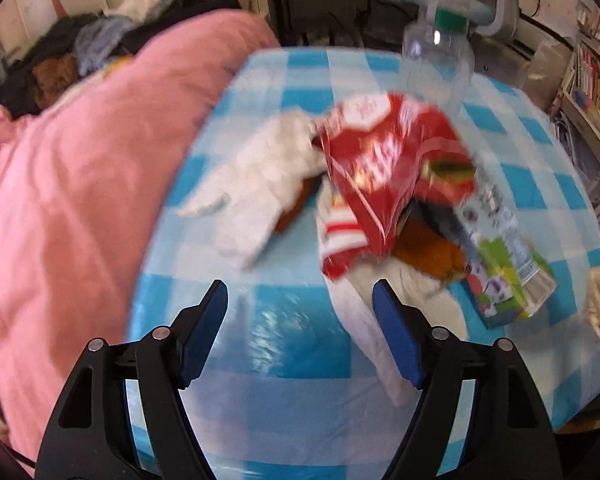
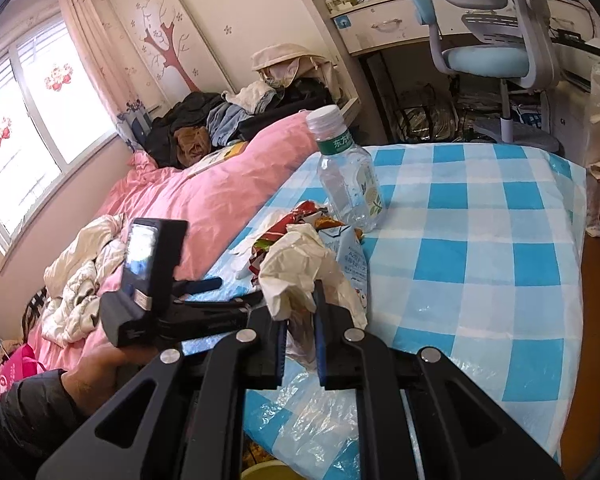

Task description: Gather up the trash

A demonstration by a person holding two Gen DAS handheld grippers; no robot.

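Right tool (image 2: 300, 316) clenched on crumpled tissue (image 2: 296, 264); left tool (image 1: 300, 292) released over the checkered bed (image 1: 300, 400), near a blurred, probably snack, wrapper (image 1: 388, 164).

The left wrist view looks steeply down, close over the checked bed cover (image 1: 292, 360). The right wrist view sits lower and looks across it (image 2: 480, 240) toward the desk chair (image 2: 488, 56). Both share the clear bottle (image 1: 436, 64) (image 2: 348, 176).

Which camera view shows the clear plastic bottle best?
The right wrist view. There the clear plastic bottle stands upright on the checked cloth, sharp, with cap and green label visible. In the left wrist view the bottle is blurred and its base is hidden behind the red wrapper.
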